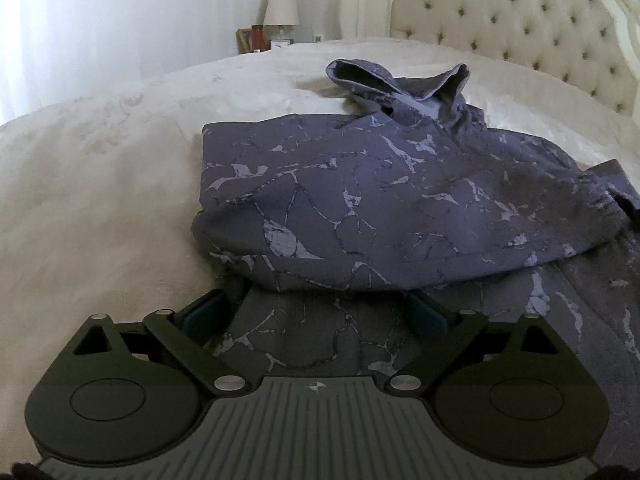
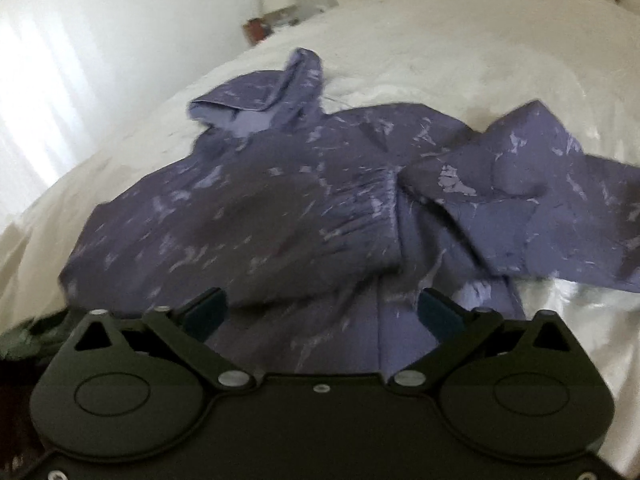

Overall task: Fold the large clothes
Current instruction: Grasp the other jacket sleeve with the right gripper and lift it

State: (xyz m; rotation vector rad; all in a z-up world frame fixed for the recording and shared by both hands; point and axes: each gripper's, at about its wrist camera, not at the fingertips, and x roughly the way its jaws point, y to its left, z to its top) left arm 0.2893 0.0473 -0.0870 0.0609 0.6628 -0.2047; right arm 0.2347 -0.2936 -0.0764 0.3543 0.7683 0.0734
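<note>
A purple hoodie (image 1: 360, 200) with a pale marbled print lies on the white bed, its hood (image 1: 400, 84) toward the headboard. One sleeve is folded across the body. My left gripper (image 1: 316, 312) is open just above the near part of the cloth, with fabric showing between its blue pads but nothing pinched. In the blurred right wrist view the same hoodie (image 2: 260, 208) spreads out, and its other sleeve (image 2: 532, 192) lies out to the right. My right gripper (image 2: 320, 312) hangs open over the lower body of the garment, pads apart from the cloth.
The white bedspread (image 1: 100, 200) stretches left of the hoodie and beyond it. A tufted cream headboard (image 1: 512, 20) stands at the far end. A lamp (image 1: 281, 8) and small items sit on a nightstand at the back left.
</note>
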